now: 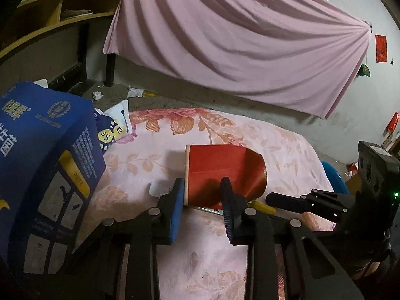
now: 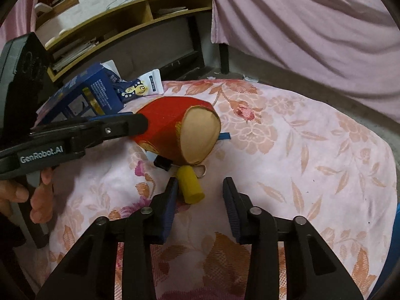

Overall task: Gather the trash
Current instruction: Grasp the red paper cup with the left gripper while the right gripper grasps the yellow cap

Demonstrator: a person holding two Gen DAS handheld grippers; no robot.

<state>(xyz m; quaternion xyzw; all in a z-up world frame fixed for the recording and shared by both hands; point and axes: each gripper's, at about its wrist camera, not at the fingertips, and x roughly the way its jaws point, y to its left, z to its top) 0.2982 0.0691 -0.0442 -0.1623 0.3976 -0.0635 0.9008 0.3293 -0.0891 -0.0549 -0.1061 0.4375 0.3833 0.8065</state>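
A crushed red carton [image 1: 225, 172] with a tan open end [image 2: 200, 135] lies on the floral cloth [image 1: 275, 145]. My left gripper [image 1: 202, 186] is shut on its near end, one finger along the cream edge and the other over the red face; in the right wrist view one finger [image 2: 135, 123] lies on top and a black tip shows underneath. A short yellow cylinder [image 2: 191, 185] lies just in front of the carton. My right gripper [image 2: 200, 185] stands open around it, the cylinder close to one pad and well apart from the other.
A big blue carton [image 1: 45, 150] and a white pouch [image 1: 117, 122] sit at the cloth's far left. Behind hang a pink sheet [image 1: 237, 37] and a wooden shelf [image 1: 62, 7]. Paper scraps [image 1: 135, 92] lie on the floor. A hand [image 2: 37, 195] holds the left gripper.
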